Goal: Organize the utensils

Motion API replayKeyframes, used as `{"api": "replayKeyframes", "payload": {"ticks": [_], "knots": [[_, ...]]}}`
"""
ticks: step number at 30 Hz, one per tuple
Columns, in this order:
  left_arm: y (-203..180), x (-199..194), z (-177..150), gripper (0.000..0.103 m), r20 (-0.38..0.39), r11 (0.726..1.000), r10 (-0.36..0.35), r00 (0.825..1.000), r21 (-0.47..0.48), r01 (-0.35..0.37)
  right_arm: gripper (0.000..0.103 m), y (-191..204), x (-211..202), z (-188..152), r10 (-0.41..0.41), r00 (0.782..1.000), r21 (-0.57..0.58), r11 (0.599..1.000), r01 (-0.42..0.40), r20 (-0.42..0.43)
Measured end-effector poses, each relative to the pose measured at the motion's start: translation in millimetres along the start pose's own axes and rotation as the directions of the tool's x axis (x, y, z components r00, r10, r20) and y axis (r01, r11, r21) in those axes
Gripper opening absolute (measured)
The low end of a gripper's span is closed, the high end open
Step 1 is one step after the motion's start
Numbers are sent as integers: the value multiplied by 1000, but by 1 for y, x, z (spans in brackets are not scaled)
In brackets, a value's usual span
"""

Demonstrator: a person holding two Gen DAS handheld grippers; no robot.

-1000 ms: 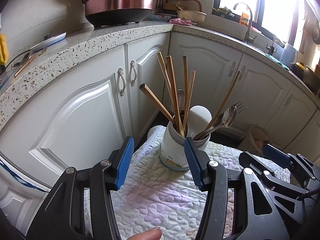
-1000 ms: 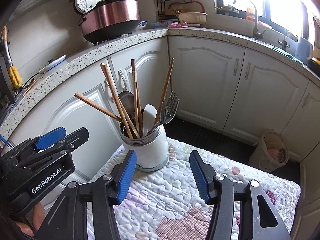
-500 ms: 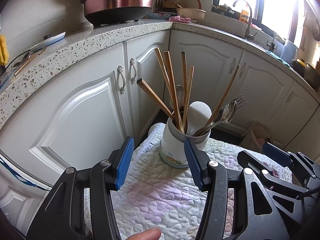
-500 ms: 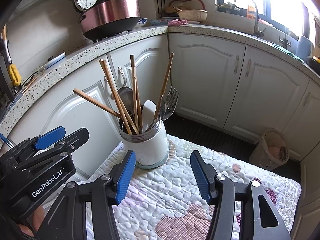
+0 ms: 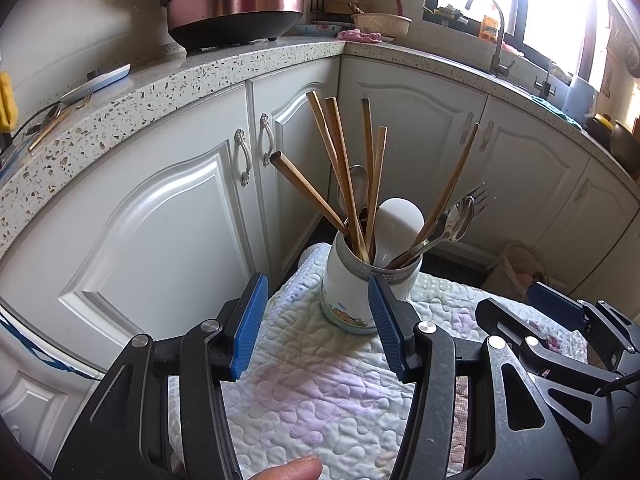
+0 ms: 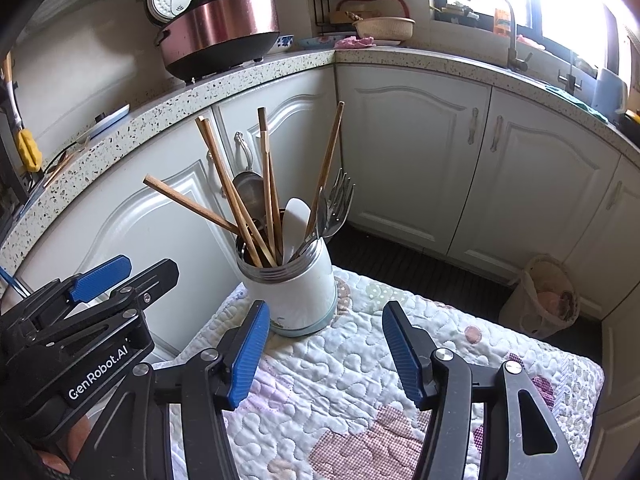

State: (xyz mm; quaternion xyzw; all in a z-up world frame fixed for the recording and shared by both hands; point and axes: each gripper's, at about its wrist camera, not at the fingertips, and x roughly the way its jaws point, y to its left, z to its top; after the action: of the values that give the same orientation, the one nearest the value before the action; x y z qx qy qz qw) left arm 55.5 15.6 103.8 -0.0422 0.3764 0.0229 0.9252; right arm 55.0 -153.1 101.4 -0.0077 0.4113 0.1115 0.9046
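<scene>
i see the white cylindrical utensil holder with a ribbed metal rim (image 6: 294,296) standing upright on the pale quilted cloth with pink patches (image 6: 352,380), near the cloth's far left corner, in front of the white kitchen cabinet doors (image 6: 412,148). it is packed: long wooden chopsticks (image 6: 224,184) fan out of it at several angles, one leaning far to the left, and a white plastic spoon (image 6: 296,220) stands among them. a cluster of metal forks (image 6: 340,200) leans out on the right side, and a metal spoon (image 5: 456,216) rests with them; another metal ladle-like bowl shows behind the sticks.

my left gripper (image 5: 318,322) is held part-way open with nothing between its blue pads; in its own view the right pad overlaps the holder's edge, but i cannot tell that it touches. my right gripper (image 6: 326,350) is likewise part-way open and empty, hovering over the cloth just short of the holder. each gripper shows at the edge of the other's view. a fingertip (image 5: 288,468) pokes in at the bottom of the left view.

further out, a speckled stone countertop (image 6: 132,136) curves round the corner, carrying a copper-pink rice cooker with its lid up (image 6: 216,28). a small woven bin (image 6: 548,300) sits on the floor to the right.
</scene>
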Motion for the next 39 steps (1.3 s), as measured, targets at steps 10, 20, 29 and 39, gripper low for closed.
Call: {"api": "replayKeyframes", "payload": {"ticks": [10,20,29,39], "knots": [[0,1,-3,52,-1,1000,14,1000,-1,-14,59,2,1,0,-1,1000,-4,1000,1,1],[0,4,-5,52,-7,1000,22,1000,0,-22,61,2,4,-1,5,1000,-5,1000,-5,-6],[0,4,-6,52,-8,1000,28,1000,-1,-28,61,4,5,-1,5,1000,-5,1000,-5,-10],[-1,2,-6,52,-6,999,39,999,0,-39,61,6,6,-2,7,1000,-6,1000,-7,-10]]}}
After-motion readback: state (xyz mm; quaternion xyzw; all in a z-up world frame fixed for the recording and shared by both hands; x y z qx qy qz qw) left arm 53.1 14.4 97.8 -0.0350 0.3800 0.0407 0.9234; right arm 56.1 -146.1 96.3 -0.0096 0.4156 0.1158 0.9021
